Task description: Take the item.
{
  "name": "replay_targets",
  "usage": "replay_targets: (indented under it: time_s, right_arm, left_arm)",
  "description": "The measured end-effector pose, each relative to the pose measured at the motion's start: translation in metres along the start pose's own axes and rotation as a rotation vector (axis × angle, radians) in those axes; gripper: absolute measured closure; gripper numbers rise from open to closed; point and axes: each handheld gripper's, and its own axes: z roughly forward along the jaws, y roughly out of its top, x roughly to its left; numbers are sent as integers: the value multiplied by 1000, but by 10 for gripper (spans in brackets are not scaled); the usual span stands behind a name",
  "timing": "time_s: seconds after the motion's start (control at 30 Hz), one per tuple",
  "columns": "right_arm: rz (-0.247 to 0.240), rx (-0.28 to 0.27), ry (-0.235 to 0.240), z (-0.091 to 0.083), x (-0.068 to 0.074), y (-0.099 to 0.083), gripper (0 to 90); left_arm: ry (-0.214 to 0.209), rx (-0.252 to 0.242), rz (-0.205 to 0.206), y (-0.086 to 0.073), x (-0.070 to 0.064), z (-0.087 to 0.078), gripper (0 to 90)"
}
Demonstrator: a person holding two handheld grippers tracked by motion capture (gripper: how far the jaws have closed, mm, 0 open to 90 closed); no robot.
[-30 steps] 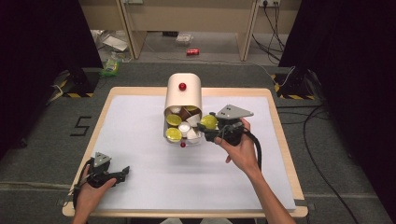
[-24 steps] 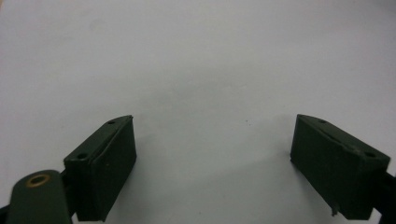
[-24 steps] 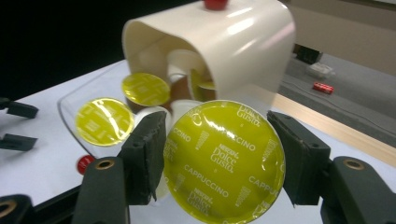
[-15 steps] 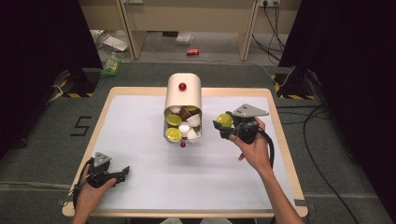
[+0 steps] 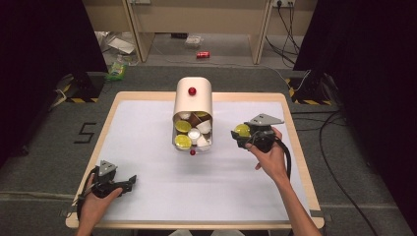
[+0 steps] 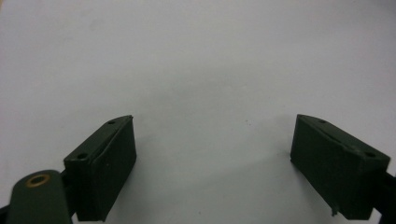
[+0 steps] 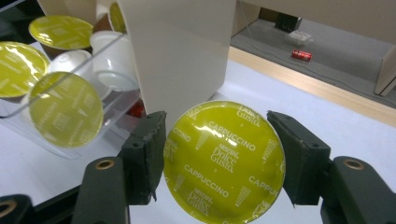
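The tabletop point(image 5: 147, 123) is covered by a white sheet, and a cream, round-topped capsule dispenser point(image 5: 193, 105) is stood near its far middle, with a red knob point(image 5: 192, 91) on its upper face. A clear drawer point(image 5: 192, 142) is seen pulled out at the dispenser's near end; it is filled with capsules, some with yellow-green foil lids point(image 5: 183, 141) and some white point(image 5: 195, 133). A small red bead point(image 5: 192, 152) is seen at the drawer's front edge.

The right tongs point(image 5: 242, 133) are held to the right of the drawer, apart from it, above the sheet. They are clamped on a capsule point(image 7: 223, 161), gripped at its two sides by the black jaws; its yellow-green foil lid is turned towards the gripper's camera and is printed with "CAPPUCCINO" and "Nescafé Dolce Gusto". Whether the capsule is clear of the sheet or resting on it cannot be told with certainty from the high view.

The left tongs point(image 5: 129, 181) are held at the near left corner of the tabletop, well apart from the dispenser. Their jaws are spread wide, with nothing between them but bare white sheet.

A red can point(image 5: 202, 54) is seen lying on the floor beyond the tabletop.
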Motion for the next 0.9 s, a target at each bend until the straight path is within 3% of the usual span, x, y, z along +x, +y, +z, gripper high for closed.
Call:
replay_targets:
  time_s: [0.67,0.9]
  right_arm:
    - [35,83,-35,26,-21,-27,404]
    - [33,129,-33,42,-21,-40,403]
  left_arm:
    - [0,0,0,0,0,0,135]
    - [0,0,0,0,0,0,136]
